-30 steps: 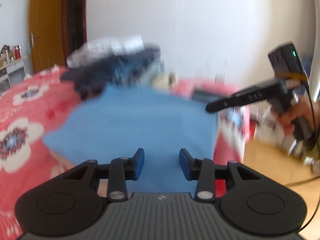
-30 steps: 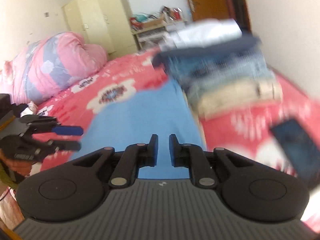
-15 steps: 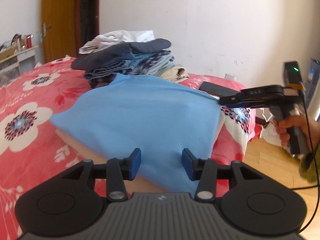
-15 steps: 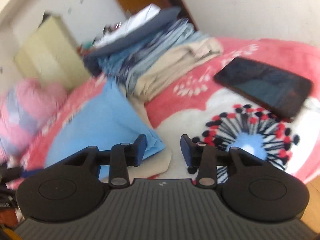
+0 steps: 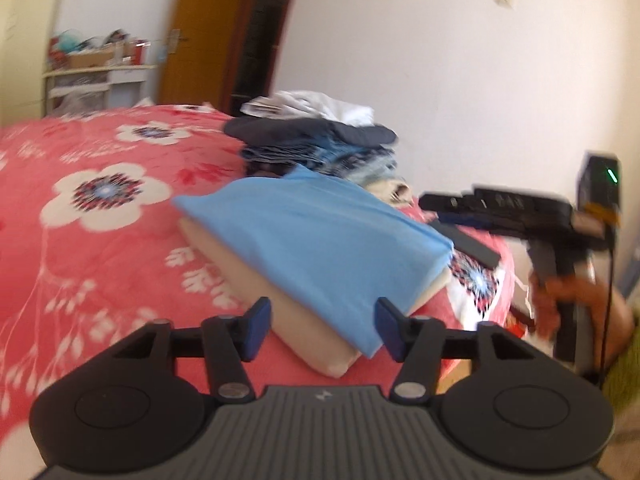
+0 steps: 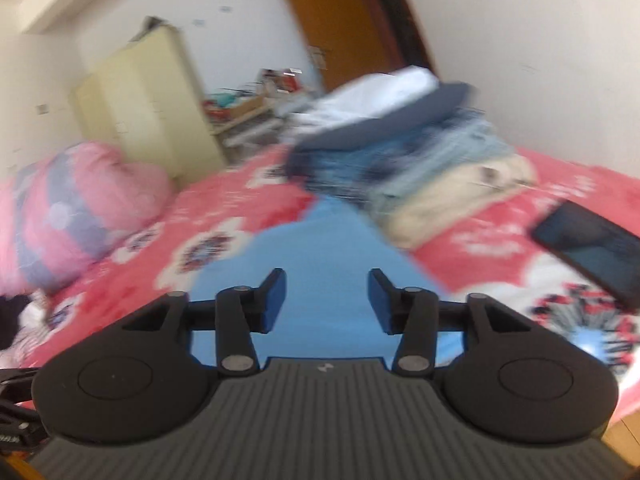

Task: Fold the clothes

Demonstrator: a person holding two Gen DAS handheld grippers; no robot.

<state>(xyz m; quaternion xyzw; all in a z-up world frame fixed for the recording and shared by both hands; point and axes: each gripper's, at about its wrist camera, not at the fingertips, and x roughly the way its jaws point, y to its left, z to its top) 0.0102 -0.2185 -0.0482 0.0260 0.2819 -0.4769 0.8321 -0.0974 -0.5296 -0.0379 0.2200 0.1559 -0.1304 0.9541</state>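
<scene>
On the bed (image 5: 100, 248) the blue garment (image 5: 320, 240) lies folded. Both my hand-held grippers, left (image 5: 320, 330) and right (image 6: 326, 300), gape wide, holding nothing. Stacking it maybe?

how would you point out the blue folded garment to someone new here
Start at the bed with the red floral cover. In front of the stack of folded clothes lies the flat, plain sky-blue folded garment, on a beige fabric piece. Its solid bright blue sets it apart.

White walls (image 5: 440, 60), wooden door (image 5: 208, 40), blurry pale wardrobe (image 6: 148, 108)
</scene>
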